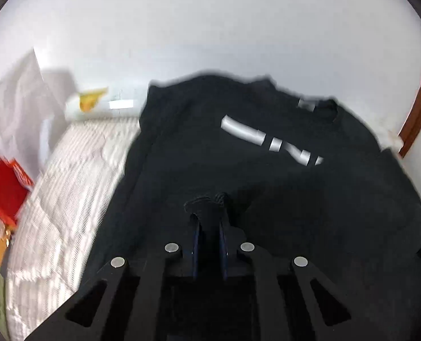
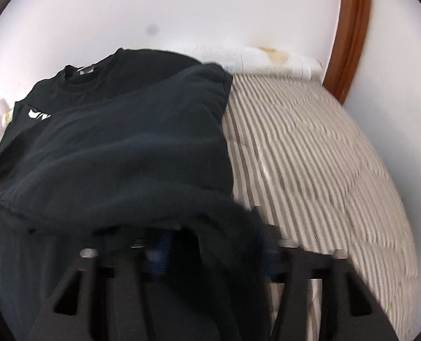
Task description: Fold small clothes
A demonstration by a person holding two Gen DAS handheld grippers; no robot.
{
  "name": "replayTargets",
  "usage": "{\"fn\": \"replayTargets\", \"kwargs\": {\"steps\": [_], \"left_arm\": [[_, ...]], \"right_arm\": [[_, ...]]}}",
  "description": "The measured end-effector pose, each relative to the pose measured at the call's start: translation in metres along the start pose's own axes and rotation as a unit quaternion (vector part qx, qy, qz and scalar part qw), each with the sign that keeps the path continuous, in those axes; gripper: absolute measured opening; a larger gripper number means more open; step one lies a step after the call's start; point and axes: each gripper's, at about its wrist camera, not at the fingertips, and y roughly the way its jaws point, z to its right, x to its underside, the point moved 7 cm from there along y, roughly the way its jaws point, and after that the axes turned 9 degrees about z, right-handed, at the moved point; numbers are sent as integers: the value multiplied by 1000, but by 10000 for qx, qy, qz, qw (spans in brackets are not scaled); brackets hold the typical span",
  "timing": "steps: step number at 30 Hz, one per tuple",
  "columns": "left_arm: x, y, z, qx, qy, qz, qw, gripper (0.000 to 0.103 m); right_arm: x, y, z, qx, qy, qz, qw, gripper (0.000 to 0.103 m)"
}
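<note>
Left gripper (image 1: 209, 221): nearest in its own view; jaws drawn close together, a small bunch of black cloth pinched between the pads.

Right gripper (image 2: 210, 244): nearest in its view, largely draped by dark fabric; fingertips hidden, jaws closed to a narrow gap with cloth between them.

Black T-shirt (image 1: 239, 170): lies on the bed just beyond both tools, spread from near edge to far; one side folded over the body, as the right wrist view shows. White lettering (image 1: 270, 140) on the chest, partly covered; collar (image 1: 321, 110) at the far end, toward the wall.

Striped mattress cover (image 2: 310, 147): pale, quilted, bare on either side of the shirt.

Red box (image 1: 0, 182): far left, beside the bed.

White wall (image 1: 210, 28): behind; brown wooden frame (image 2: 349, 37) at far right.
</note>
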Motion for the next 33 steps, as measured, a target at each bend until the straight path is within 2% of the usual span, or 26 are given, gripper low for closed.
{"fn": "replayTargets", "kwargs": {"steps": [1,3,5,7,9,11,13,16,18,19,20,21,23,25,27,29,33], "left_arm": [[-11,-10,-4,65,-53,160,9998,11],[-25,-23,-14,89,-102,349,9993,11],[-34,-31,-28,-75,-120,447,9989,11],[-32,-29,-41,-108,-162,355,9992,11],[-24,-21,-50,-205,-221,192,9994,11],[-11,-9,-57,-163,-372,-85,9991,12],[1,-1,-58,-119,-453,-299,9985,13],[8,-3,-59,-248,-438,-337,9982,25],[5,-14,-60,-279,-453,-217,9983,38],[2,-16,-58,-255,-482,-164,9984,42],[1,-20,-56,-219,-506,-108,9984,51],[-1,-26,-52,-178,-513,-30,9985,59],[-1,-29,-44,-132,-484,69,9987,60],[3,-23,-35,-126,-396,7,9991,60],[9,-15,-30,-237,-279,-66,9993,60],[16,-10,-27,-307,-139,-90,9994,62],[22,-3,-25,-399,83,-73,9991,68]], "right_arm": [[-3,-2,2,52,32,33,10000,16],[-8,-13,9,-120,283,201,9993,16],[-8,-19,11,-267,346,216,9988,17],[-5,-23,7,-231,127,201,9994,17],[-2,-30,-1,-209,-117,168,9996,25],[0,-41,-5,-341,-213,179,9990,31],[-2,-56,-9,-473,-308,286,9980,33],[-12,-81,-14,-691,-438,542,9952,36],[-25,-96,-16,-846,-346,829,9924,47],[-31,-97,-18,-875,-291,920,9915,49],[-38,-97,-22,-903,-236,995,9906,51],[-45,-95,-26,-945,-168,1057,9897,51],[-58,-85,-37,-1006,20,1100,9888,51],[-65,-67,-47,-933,79,1045,9901,51],[-62,-43,-50,-559,7,961,9938,49],[-49,-14,-40,-23,61,658,9978,45],[-35,3,-26,-119,338,634,9973,45]]}}
